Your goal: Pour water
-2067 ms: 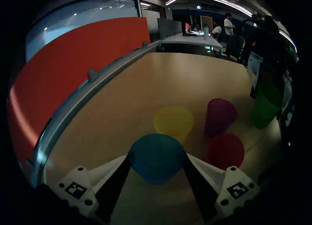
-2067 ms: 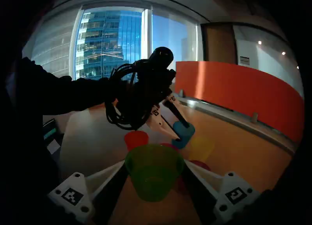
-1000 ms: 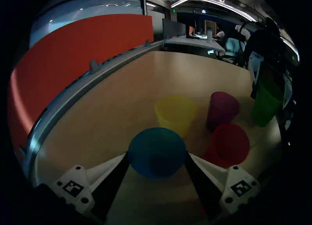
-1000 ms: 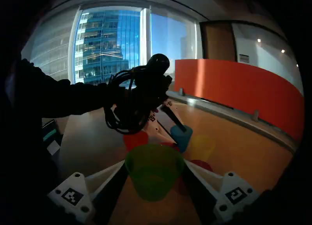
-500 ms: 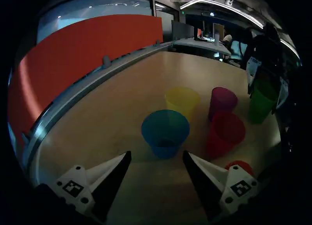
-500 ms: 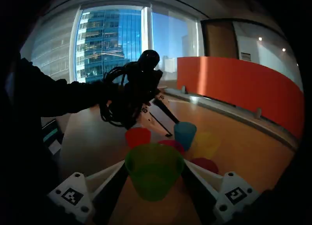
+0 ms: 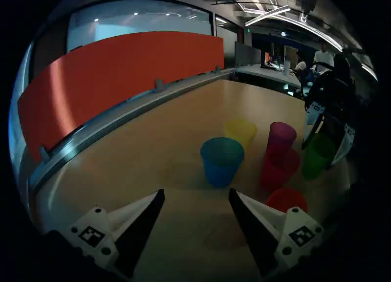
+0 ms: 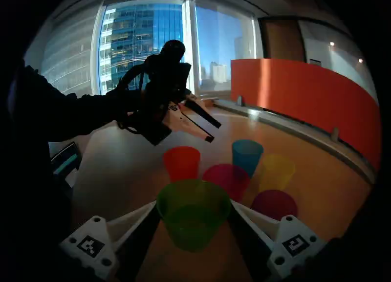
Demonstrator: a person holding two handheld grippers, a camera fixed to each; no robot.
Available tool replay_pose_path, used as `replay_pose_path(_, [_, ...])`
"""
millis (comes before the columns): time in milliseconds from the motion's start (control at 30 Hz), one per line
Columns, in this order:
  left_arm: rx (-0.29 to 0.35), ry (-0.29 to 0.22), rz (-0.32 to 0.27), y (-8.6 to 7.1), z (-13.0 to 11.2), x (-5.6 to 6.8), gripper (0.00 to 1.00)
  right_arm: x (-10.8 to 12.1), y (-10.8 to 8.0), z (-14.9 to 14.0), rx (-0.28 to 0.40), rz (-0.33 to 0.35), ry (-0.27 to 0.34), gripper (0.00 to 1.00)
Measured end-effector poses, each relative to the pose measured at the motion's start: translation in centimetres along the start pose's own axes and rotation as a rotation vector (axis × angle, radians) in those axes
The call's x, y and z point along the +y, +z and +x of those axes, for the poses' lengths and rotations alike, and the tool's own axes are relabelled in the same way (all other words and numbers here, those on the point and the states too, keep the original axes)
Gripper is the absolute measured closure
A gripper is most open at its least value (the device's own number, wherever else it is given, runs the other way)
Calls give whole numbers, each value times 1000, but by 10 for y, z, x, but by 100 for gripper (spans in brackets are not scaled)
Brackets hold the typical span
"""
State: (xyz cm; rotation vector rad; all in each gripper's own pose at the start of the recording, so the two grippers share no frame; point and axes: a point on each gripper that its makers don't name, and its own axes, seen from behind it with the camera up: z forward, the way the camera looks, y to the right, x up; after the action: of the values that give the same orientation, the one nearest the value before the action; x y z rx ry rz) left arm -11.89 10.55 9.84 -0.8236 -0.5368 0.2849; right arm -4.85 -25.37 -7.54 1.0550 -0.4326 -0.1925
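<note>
1. Wooden tabletop [image 7: 146, 155] runs under both tools. At 6 o'clock in the right gripper view, the right gripper [image 8: 193, 206] is clamped on the green cup [image 8: 193, 221], one finger on each side wall below the rim.
2. We judge the green cup to be thin translucent plastic: light, smooth, with walls that flex if squeezed hard. The mid-wall hold suits it; tilt slowly. We cannot tell the water level.
3. At 6 o'clock in the left gripper view, the left gripper [image 7: 195, 204] has its fingers spread with nothing between them.
4. At 1 o'clock beyond those fingers the blue cup [image 7: 221, 161] stands upright and apart. We guess it is the receiver.
5. At 2 o'clock, farther off, the red cup [image 7: 278, 169], magenta cup [image 7: 281, 135] and yellow cup [image 7: 240, 130] are tightly clustered and easy to knock.
6. At 10 o'clock, farthest off, is the orange wall panel [image 7: 122, 72].
</note>
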Motion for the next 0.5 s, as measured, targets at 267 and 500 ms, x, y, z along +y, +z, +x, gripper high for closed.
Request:
replay_pose_path(267, [84,-48,38,-27,10,0,2,-9,16,-8,-29,37,-2,10])
replay_pose_path(500, [148,-66,57,-48,26,4,2,-17,29,-12,-48,63,-12,10])
